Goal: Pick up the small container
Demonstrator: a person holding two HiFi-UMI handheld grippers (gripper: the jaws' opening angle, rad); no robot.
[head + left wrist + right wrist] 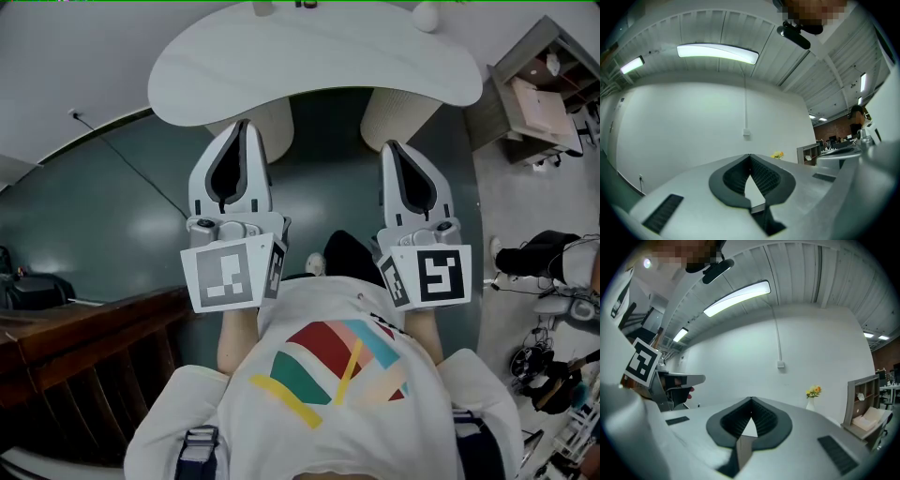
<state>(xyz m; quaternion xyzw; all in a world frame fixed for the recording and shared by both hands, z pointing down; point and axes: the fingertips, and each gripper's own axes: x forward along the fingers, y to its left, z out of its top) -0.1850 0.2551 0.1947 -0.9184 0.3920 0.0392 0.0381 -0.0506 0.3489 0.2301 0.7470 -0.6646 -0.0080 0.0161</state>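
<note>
You hold both grippers up in front of your chest. The left gripper has its fingers closed tip to tip, and they hold nothing. The right gripper is the same: its fingers are pressed together and empty.

Beyond the fingertips in the head view lies the white bench, with a curved, bean-like top on two round pale legs. At its far edge, well past both pairs of fingers, stand a few small things cut by the border: a pale thing ahead of the left fingers and a round white thing ahead of the right fingers. I cannot tell which of them, if any, is the small container; no view shows it clearly.

Under the fingers the floor is dark blue-green and shiny, and a thin cable runs over it to the left of the left fingers. Still more to the left is dark wooden furniture.

Both gripper views look at a plain white wall with a small box above the fingertips, and long ceiling lamps. To the right of the right fingers stand a white vase with yellow flowers and an open shelf unit.
</note>
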